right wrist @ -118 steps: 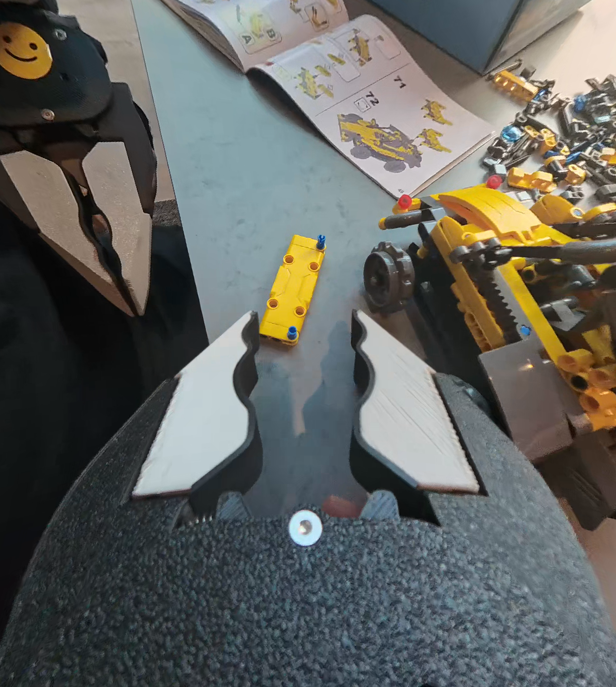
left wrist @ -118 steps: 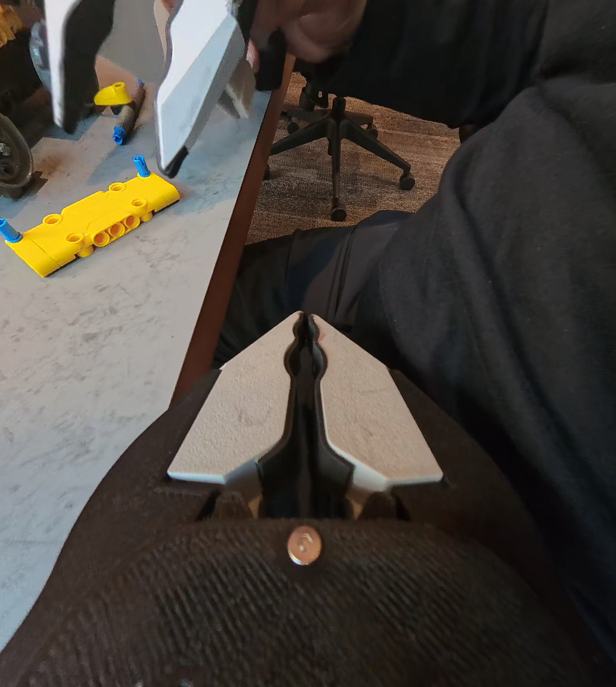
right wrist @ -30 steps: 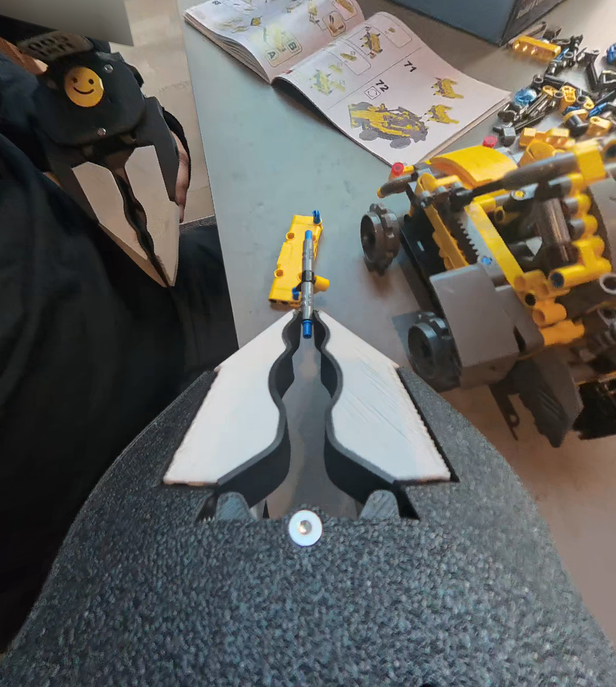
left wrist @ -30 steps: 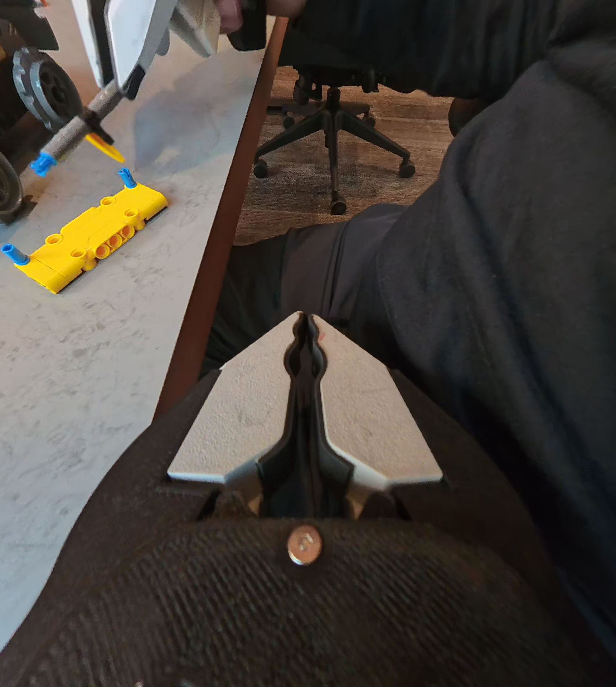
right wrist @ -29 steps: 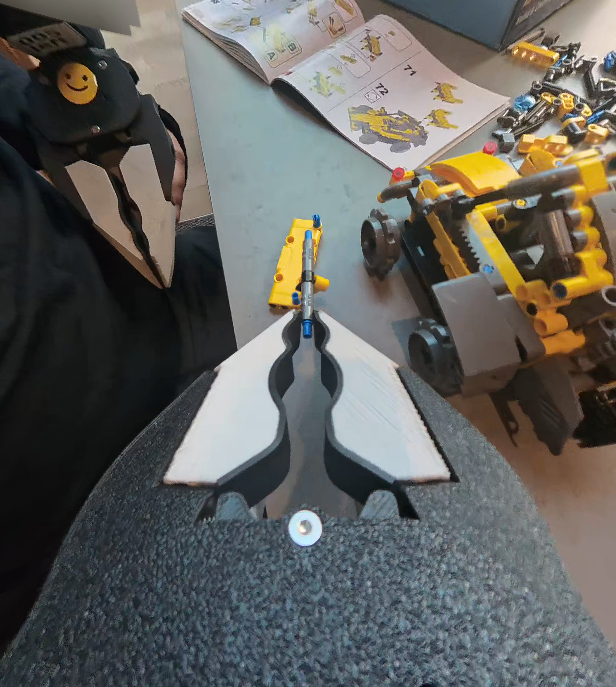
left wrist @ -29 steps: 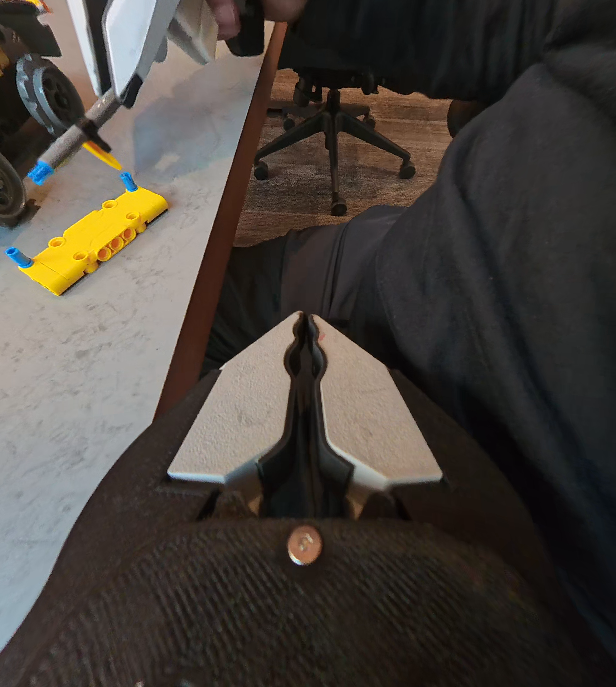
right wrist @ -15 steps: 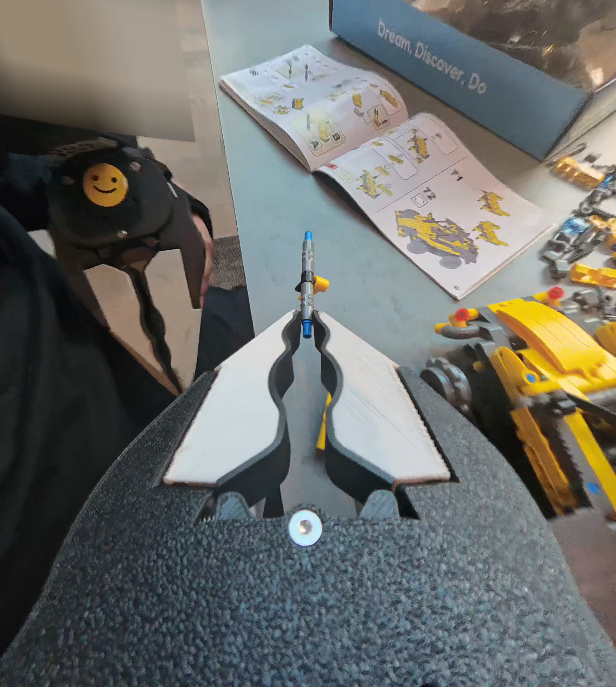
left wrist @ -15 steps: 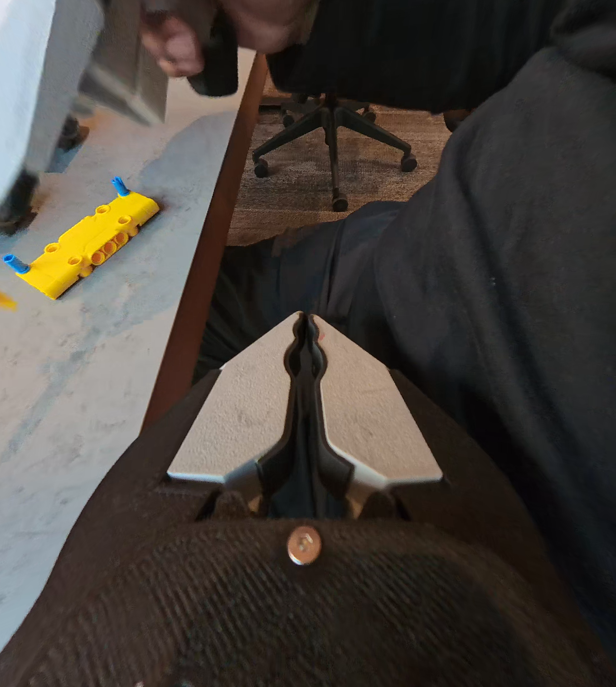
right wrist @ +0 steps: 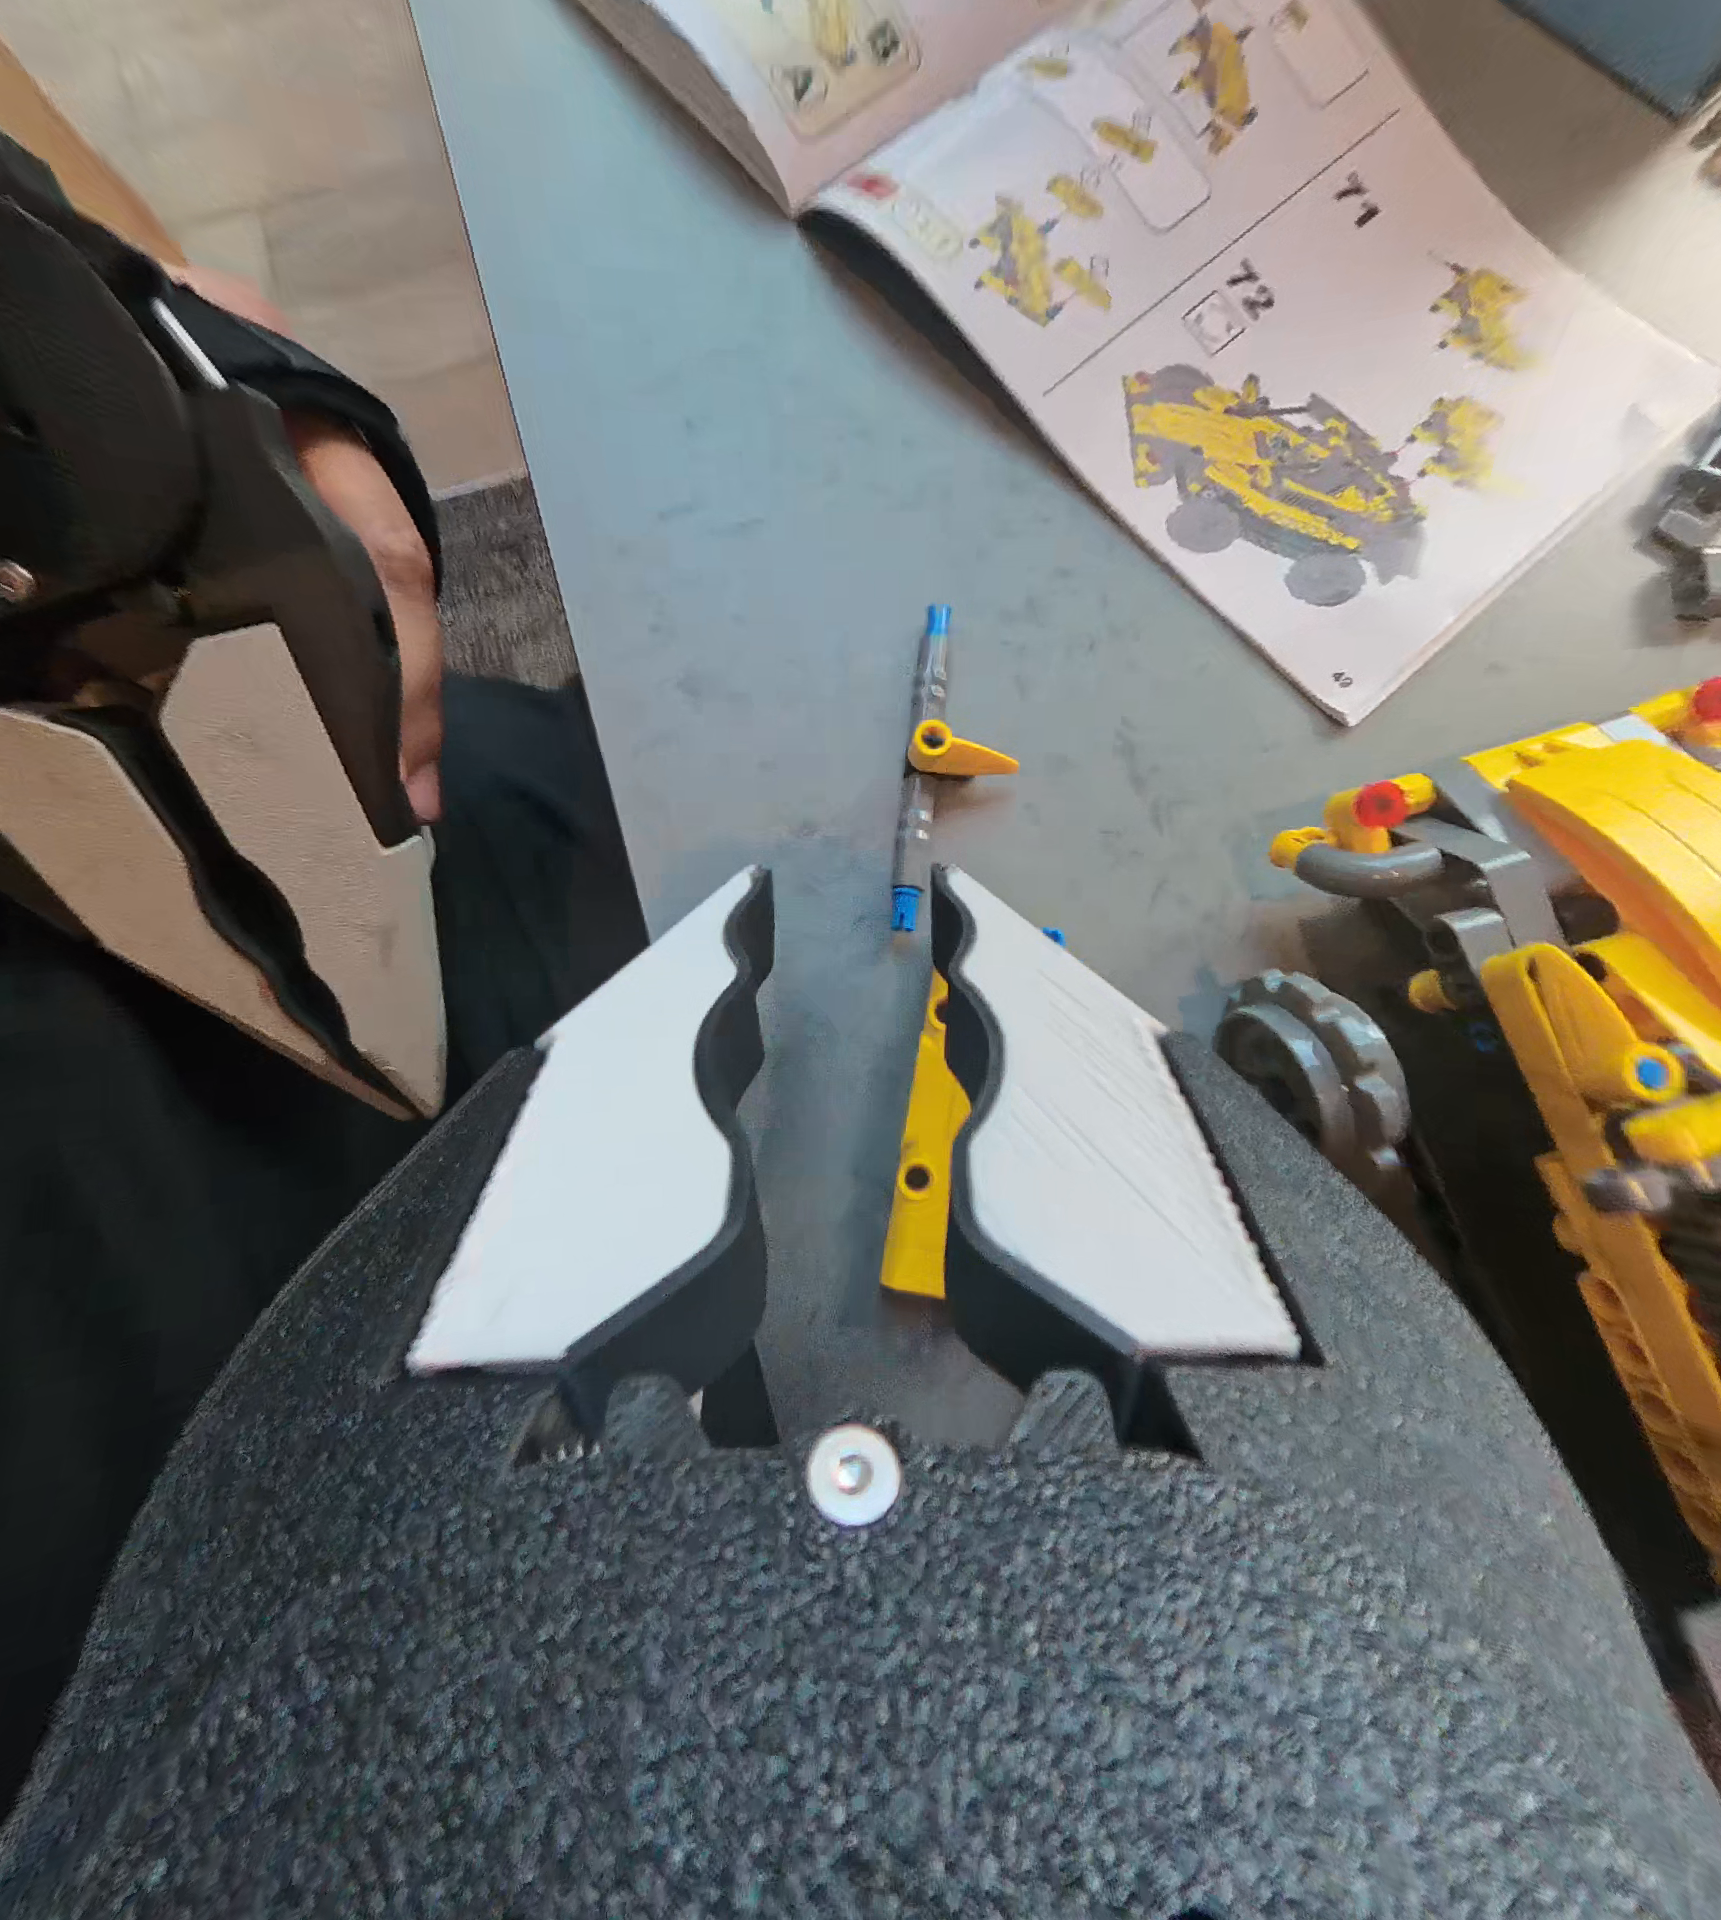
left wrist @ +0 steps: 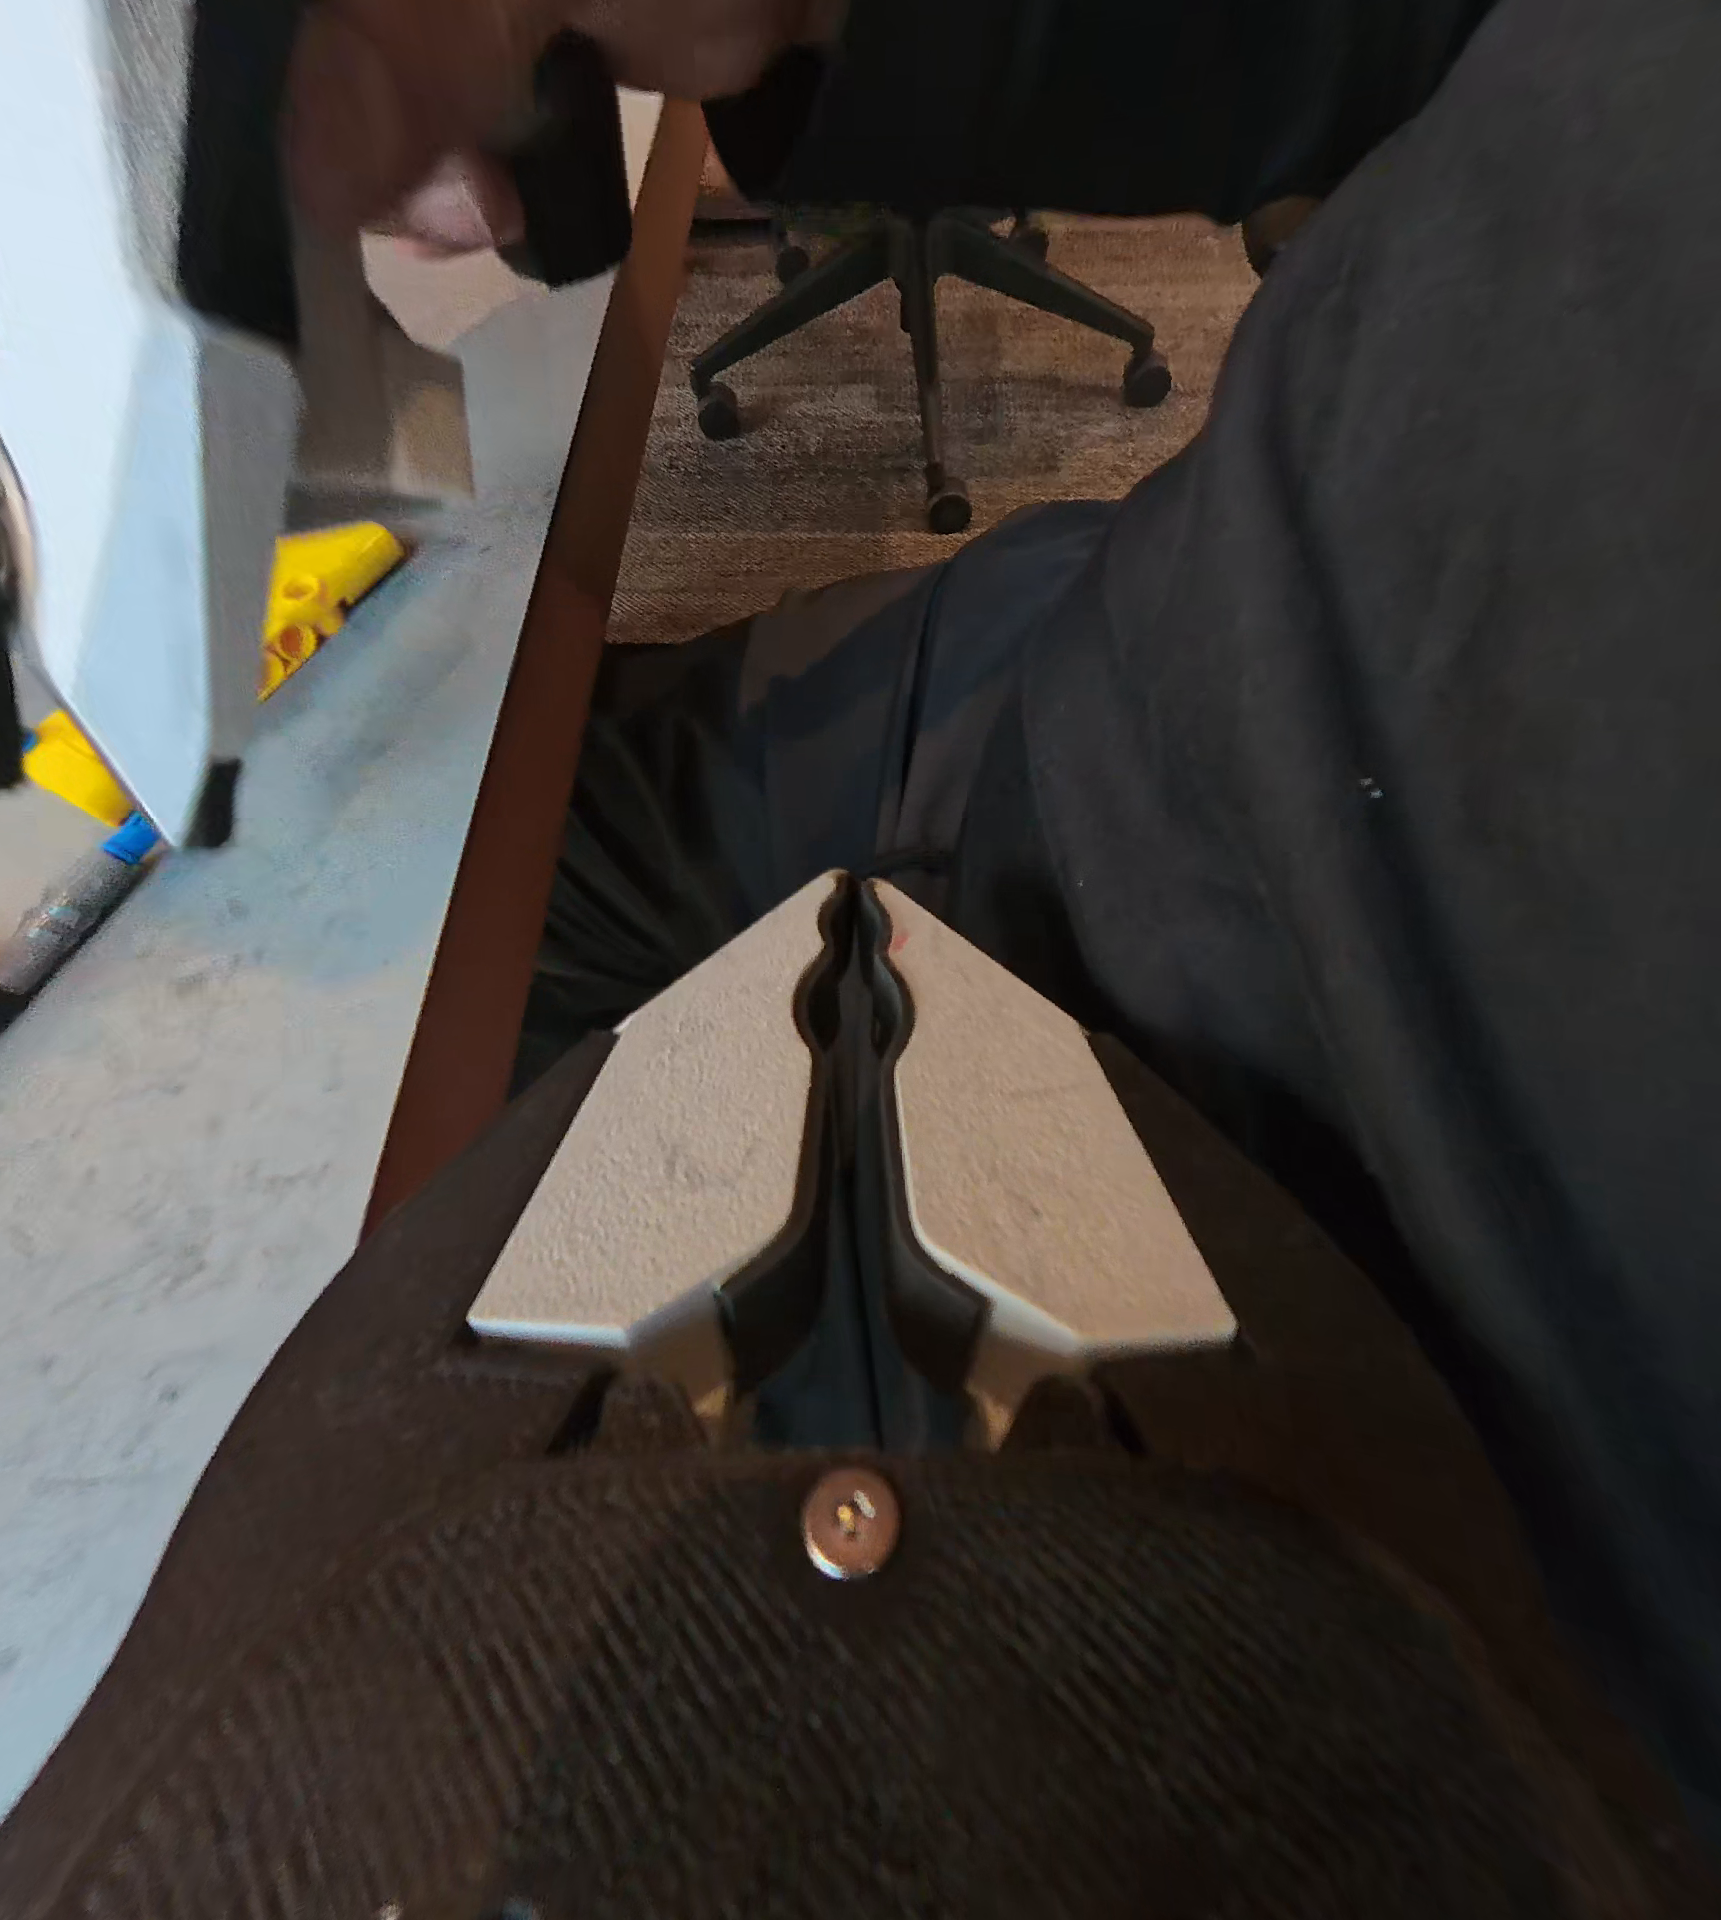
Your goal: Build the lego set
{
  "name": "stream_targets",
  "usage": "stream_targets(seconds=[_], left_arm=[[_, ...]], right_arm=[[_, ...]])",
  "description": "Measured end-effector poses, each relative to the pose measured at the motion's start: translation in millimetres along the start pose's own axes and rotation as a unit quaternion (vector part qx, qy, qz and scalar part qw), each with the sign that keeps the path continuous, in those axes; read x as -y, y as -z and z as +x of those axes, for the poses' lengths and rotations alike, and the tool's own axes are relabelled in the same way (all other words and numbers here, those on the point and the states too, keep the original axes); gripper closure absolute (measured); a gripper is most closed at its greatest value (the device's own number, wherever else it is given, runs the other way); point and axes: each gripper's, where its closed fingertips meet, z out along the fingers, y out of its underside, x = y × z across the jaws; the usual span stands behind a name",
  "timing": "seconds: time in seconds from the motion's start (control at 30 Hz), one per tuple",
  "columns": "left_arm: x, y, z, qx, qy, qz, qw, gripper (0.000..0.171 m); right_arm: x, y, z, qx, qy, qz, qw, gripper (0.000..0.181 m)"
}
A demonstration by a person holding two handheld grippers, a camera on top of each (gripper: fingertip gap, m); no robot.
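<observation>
Grey rod lay on table, lengthwise ahead of right gripper, jaws apart, empty; left gripper clenched, farther.

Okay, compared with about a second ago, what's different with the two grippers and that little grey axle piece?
The right gripper has opened and let go of the grey axle, which now lies on the table just beyond its fingertips, past the yellow beam. The left gripper stays shut and empty over the person's lap.
</observation>
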Motion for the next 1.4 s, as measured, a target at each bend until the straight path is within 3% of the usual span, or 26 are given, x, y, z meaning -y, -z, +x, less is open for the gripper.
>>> stream_targets(seconds=[0.2,0.47,0.67,0.83,1.03,1.23,1.4], left_arm=[[-2,-3,0,-0.002,0.001,-0.005,1.000,0.171],[10,2,-12,0.051,-0.013,0.018,0.998,0.171],[22,8,-20,0.117,-0.004,0.026,0.993,0.171],[41,1,-20,0.160,0.002,0.037,0.986,0.171],[50,-17,-18,0.145,0.041,0.053,0.987,0.169],[76,-30,-23,0.098,0.064,0.108,0.987,0.168],[59,-31,-27,0.079,0.049,0.076,0.993,0.168]], right_arm=[[9,49,23,-0.030,-0.060,0.087,0.994,0.146],[-13,85,54,-0.078,-0.119,0.175,0.974,0.136],[-15,112,38,-0.111,-0.052,0.192,0.974,0.135],[-19,100,18,-0.098,-0.008,0.173,0.980,0.133],[-30,66,14,-0.064,0.007,0.104,0.992,0.128],[-29,34,25,-0.047,0.023,0.050,0.997,0.128],[-33,15,28,-0.012,0.012,0.013,1.000,0.155]])
